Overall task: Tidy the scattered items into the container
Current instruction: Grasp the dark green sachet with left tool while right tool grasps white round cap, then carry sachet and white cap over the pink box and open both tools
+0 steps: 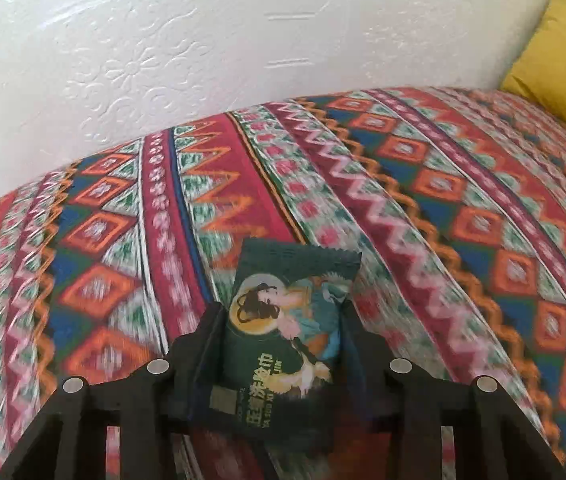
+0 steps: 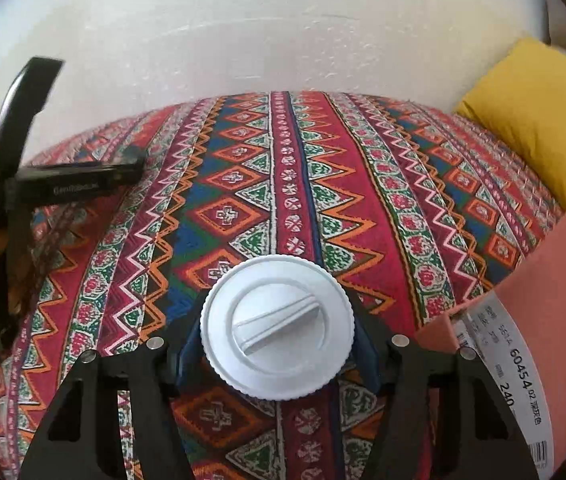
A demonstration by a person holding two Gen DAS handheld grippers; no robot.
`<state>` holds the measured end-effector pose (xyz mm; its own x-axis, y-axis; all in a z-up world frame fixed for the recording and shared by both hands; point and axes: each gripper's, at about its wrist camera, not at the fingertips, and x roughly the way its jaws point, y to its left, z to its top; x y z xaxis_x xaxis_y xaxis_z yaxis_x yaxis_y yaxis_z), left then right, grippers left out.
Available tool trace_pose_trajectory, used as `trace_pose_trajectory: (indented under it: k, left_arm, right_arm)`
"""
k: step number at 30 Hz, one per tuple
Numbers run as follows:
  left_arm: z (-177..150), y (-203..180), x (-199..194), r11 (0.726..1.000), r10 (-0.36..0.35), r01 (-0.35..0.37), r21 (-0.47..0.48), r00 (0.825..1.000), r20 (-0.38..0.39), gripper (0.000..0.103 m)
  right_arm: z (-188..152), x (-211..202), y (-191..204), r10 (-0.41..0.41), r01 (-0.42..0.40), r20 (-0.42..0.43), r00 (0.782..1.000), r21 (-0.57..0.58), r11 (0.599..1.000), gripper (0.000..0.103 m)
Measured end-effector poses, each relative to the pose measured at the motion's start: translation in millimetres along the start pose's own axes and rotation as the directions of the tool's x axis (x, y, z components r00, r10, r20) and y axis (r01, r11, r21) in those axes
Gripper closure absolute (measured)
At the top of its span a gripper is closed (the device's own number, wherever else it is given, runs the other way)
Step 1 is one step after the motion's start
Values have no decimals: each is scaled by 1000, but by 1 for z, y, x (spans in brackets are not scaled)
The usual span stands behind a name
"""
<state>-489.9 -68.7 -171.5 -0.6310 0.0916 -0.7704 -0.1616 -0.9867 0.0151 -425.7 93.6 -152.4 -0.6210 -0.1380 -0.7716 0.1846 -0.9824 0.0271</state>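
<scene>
Item one: green sachet (image 1: 287,328), printed with a figure, standing between the jaws of the left gripper (image 1: 283,344), which are clamped on its sides. It sits over the patterned bedspread (image 1: 403,200), toward the near edge of the bed.

Item two: white ribbed lid (image 2: 277,326), seated between the jaws of the right gripper (image 2: 279,344), which press against its rim, near the bed's near edge.

Also present: yellow cushion (image 2: 531,116) at the far right corner; a pink box (image 2: 555,288) at the right edge, probably the container.

Risks: the sachet is limp and may fold or slide out; the round lid, pinched at its rim, may pivot or pop free if carried tilted.
</scene>
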Motion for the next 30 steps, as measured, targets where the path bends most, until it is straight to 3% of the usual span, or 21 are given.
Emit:
trace_pose_trajectory:
  k: [5,12,16,21,30]
  left_arm:
    - [-51,-27,-63,998,61,-61,-9,998,-1,56]
    - [-133,-35,-189,982,114,-106,-159,993,39,56]
    - [-161,-44,-251,976,160,-143,-161,982,97,56]
    - [-189,-77,-315,981,168,-149,-124,973,160,56]
    - [-223,-125,-391,995,76,-58,-80,966,247,56]
  right_arm:
    - [-7,-26,10,39,-40,-24,999,-36,999,38]
    - [-61,-120,35,79,-83,-43,996,-104,991,38]
    - [-88,-179,46,125,-123,5,992,-110,986,37]
    - [-127,-247,54,145,-132,87,986,-139,981,37]
    - [-186,-335,29,134,-119,190,973,-89,989,37]
